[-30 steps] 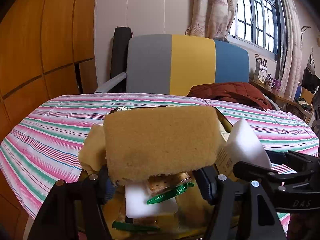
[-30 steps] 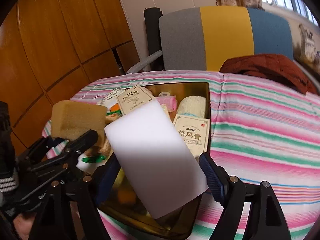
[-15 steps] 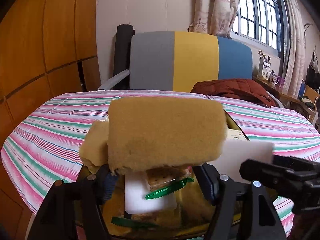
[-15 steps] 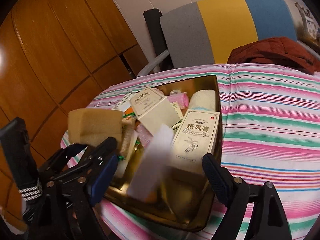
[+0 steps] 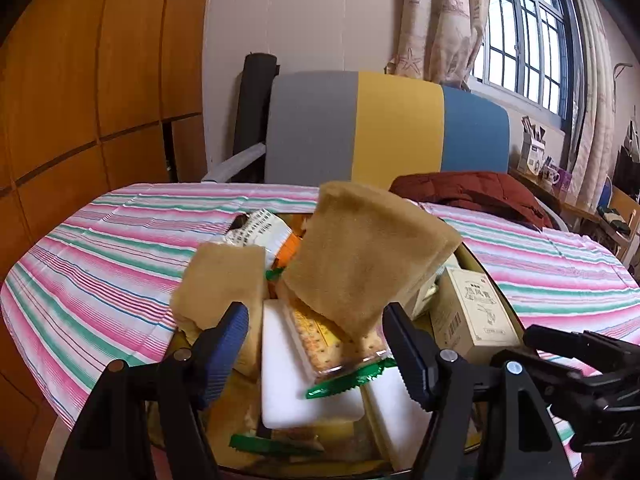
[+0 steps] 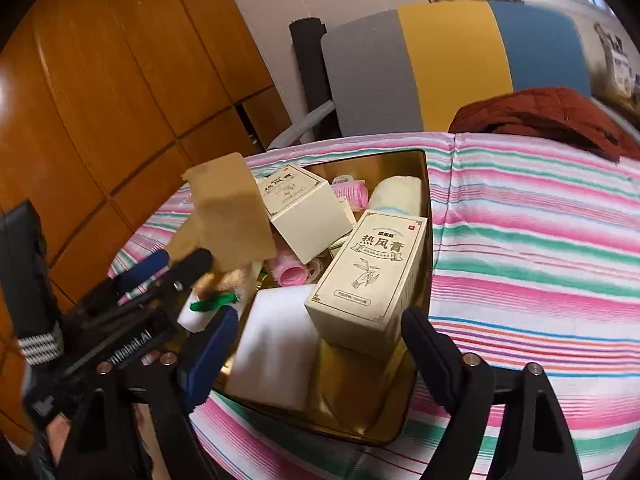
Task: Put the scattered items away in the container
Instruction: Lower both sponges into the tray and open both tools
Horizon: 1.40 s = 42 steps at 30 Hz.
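Observation:
A gold tin [image 6: 427, 184] on the striped table holds cream boxes [image 6: 368, 264], pink hair rollers [image 6: 288, 272], a cream roll [image 6: 396, 192] and a cracker packet [image 5: 340, 364]. Over its near end, my left gripper [image 5: 316, 336] stands open. A tan sponge [image 5: 368, 256] tips steeply above it, its low corner between the fingers and clear of the left pad. A second tan sponge [image 5: 224, 280] leans on the tin's left rim. My right gripper [image 6: 320, 360] has its jaws closing on nothing. Below it, a white foam block [image 6: 276, 344] lies in the tin.
A pink, green and white striped cloth [image 6: 540, 260] covers the table. Behind it stands a grey, yellow and blue chair back [image 5: 380, 128] with a red jacket [image 5: 472, 192]. Wood panelling [image 5: 80, 100] lines the left, and a window [image 5: 520, 32] is at the right.
The white foam block has left my right gripper and dropped into the tin. The tan sponge, held level in my left gripper before, now tilts loose between its fingers.

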Each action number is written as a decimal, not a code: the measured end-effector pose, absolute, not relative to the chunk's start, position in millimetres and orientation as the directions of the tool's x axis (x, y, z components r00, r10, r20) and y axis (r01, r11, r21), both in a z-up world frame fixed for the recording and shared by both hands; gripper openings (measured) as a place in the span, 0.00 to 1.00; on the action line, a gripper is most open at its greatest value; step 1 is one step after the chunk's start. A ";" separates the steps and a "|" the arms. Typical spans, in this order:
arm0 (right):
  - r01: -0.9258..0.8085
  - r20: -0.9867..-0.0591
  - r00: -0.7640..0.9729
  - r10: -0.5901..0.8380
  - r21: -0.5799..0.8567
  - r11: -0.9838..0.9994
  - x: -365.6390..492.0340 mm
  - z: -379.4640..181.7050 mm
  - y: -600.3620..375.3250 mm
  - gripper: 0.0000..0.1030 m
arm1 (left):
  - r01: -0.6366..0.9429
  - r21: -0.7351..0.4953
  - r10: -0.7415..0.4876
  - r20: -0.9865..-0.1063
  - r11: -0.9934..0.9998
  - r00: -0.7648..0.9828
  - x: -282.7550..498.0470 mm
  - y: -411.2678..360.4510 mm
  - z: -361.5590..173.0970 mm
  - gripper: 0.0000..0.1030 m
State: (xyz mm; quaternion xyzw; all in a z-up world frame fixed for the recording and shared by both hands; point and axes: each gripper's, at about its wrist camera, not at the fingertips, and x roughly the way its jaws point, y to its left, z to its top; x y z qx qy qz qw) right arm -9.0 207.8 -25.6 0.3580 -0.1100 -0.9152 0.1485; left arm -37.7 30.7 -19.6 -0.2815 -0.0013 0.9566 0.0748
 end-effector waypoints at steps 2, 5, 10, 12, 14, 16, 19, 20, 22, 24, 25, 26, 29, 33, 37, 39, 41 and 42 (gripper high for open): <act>0.201 -0.625 -0.706 -0.334 0.275 -0.940 -7.2 -24.0 204.2 0.76 | -0.140 -0.048 0.144 -0.538 -0.989 -0.830 -38.8 29.9 -19.3 0.69; 0.218 -0.632 -0.711 -0.308 0.218 -0.951 -5.1 -22.8 196.5 0.75 | -0.147 -0.048 0.149 -0.546 -0.988 -0.825 -45.9 30.4 -17.7 0.69; 0.207 -0.641 -0.725 -0.252 0.147 -0.967 -8.6 -24.0 193.4 0.75 | -0.186 -0.040 0.174 -0.578 -0.982 -0.797 -64.7 42.0 -24.4 0.69; 0.201 -0.642 -0.725 -0.250 0.150 -0.968 -10.4 -25.4 195.9 0.75 | -0.194 -0.042 0.182 -0.586 -0.980 -0.790 -70.5 45.0 -25.6 0.69; 0.192 -0.643 -0.725 -0.247 0.156 -0.969 -10.6 -25.7 199.2 0.75 | -0.198 -0.050 0.189 -0.585 -0.979 -0.789 -70.2 46.1 -23.8 0.69; 0.190 -0.634 -0.731 -0.254 0.168 -0.967 -9.7 -23.8 202.8 0.75 | -0.199 -0.037 0.184 -0.575 -0.979 -0.797 -64.6 46.3 -20.7 0.69; 0.191 -0.629 -0.732 -0.263 0.181 -0.965 -9.0 -21.9 203.5 0.75 | -0.198 -0.037 0.183 -0.573 -0.979 -0.798 -57.2 43.8 -17.5 0.69; 0.193 -0.627 -0.732 -0.266 0.183 -0.964 -8.5 -21.8 203.2 0.75 | -0.193 -0.031 0.175 -0.574 -0.981 -0.800 -54.8 43.1 -17.0 0.70; 0.194 -0.626 -0.732 -0.270 0.188 -0.963 -7.8 -21.8 202.3 0.75 | -0.186 -0.030 0.169 -0.573 -0.982 -0.802 -49.8 41.1 -16.4 0.74; 0.197 -0.621 -0.735 -0.274 0.191 -0.962 -6.1 -20.9 200.8 0.75 | -0.181 -0.031 0.165 -0.578 -0.983 -0.799 -44.9 38.9 -16.7 0.77; 0.197 -0.619 -0.737 -0.272 0.187 -0.962 -4.9 -20.5 199.3 0.75 | -0.174 -0.029 0.159 -0.578 -0.984 -0.801 -42.4 37.8 -16.4 0.77; 0.195 -0.618 -0.742 -0.261 0.174 -0.965 -3.8 -19.8 197.5 0.75 | -0.170 -0.028 0.155 -0.577 -0.985 -0.802 -40.4 37.0 -16.0 0.78; 0.184 -0.613 -0.753 -0.239 0.152 -0.971 -1.0 -18.2 194.8 0.75 | -0.154 -0.011 0.132 -0.577 -0.988 -0.806 -34.3 35.3 -13.7 0.79; 0.153 -0.602 -0.777 -0.187 0.108 -0.982 2.8 -15.8 192.4 0.81 | -0.126 0.021 0.092 -0.565 -0.992 -0.820 -24.1 34.2 -7.8 0.79; 0.141 -0.596 -0.786 -0.166 0.088 -0.986 5.5 -15.3 189.1 0.91 | -0.099 0.067 0.046 -0.547 -0.993 -0.836 -14.6 36.1 -4.1 0.79; 0.134 -0.593 -0.790 -0.153 0.076 -0.988 7.3 -15.0 187.3 0.92 | -0.067 0.084 0.010 -0.544 -0.994 -0.839 -10.6 35.4 -2.1 0.79; 0.128 -0.592 -0.793 -0.145 0.071 -0.989 7.8 -14.4 186.9 0.95 | -0.042 0.091 -0.014 -0.536 -0.995 -0.844 -6.9 33.8 0.1 0.79; 0.129 -0.590 -0.794 -0.148 0.075 -0.989 8.2 -14.1 187.1 0.96 | -0.035 0.083 -0.014 -0.531 -0.996 -0.848 -4.2 31.5 1.4 0.78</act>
